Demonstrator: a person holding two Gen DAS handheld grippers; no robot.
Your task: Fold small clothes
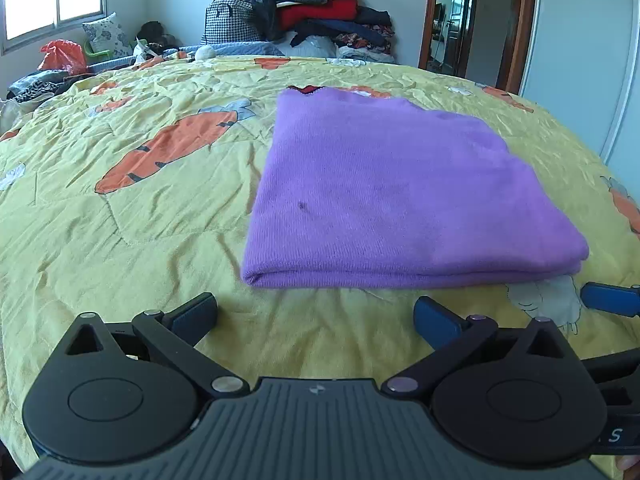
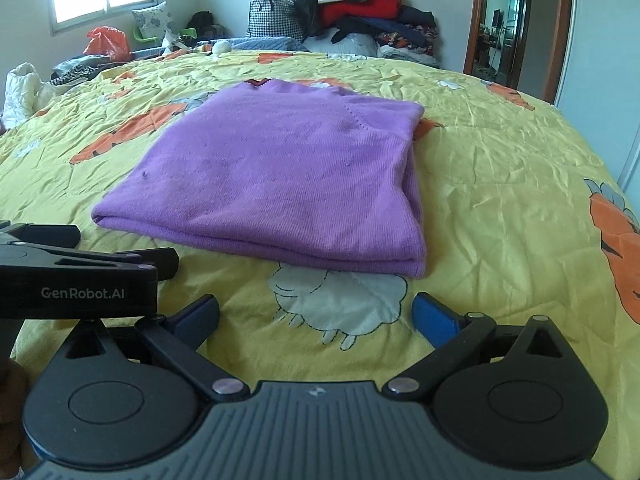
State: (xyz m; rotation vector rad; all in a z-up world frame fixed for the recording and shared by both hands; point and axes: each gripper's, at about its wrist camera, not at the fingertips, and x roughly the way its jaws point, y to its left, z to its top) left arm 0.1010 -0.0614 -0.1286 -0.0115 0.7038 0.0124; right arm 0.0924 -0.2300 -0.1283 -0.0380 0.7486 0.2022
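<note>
A purple knit sweater (image 1: 396,196) lies folded into a compact rectangle on a yellow quilt printed with carrots (image 1: 120,220), its doubled fold edge turned toward the near side and a dark red neckline trim just showing at its far edge. The left gripper (image 1: 316,316) hangs just short of the near-left corner of the sweater, its blue-padded fingers spread wide and holding nothing; the right gripper (image 2: 316,312) hangs likewise just short of the near-right corner, over a white sheep motif (image 2: 340,300) on the quilt, fingers equally wide apart and empty. In the right wrist view the left gripper appears at the left margin, close beside its partner, so the two tools flank the near edge side by side. That placement, with both tools level, open and clear of the fabric, suits either of two readings: the garment is finished and released, or a further fold is to be started by taking the two near corners together. The layers look aligned and the top face smooth, which favours the first. The garment sits near the middle of the bed, well apart from the heap of unsorted clothes (image 1: 320,8) stacked against the far wall, presumably to leave flat working room around it.
</note>
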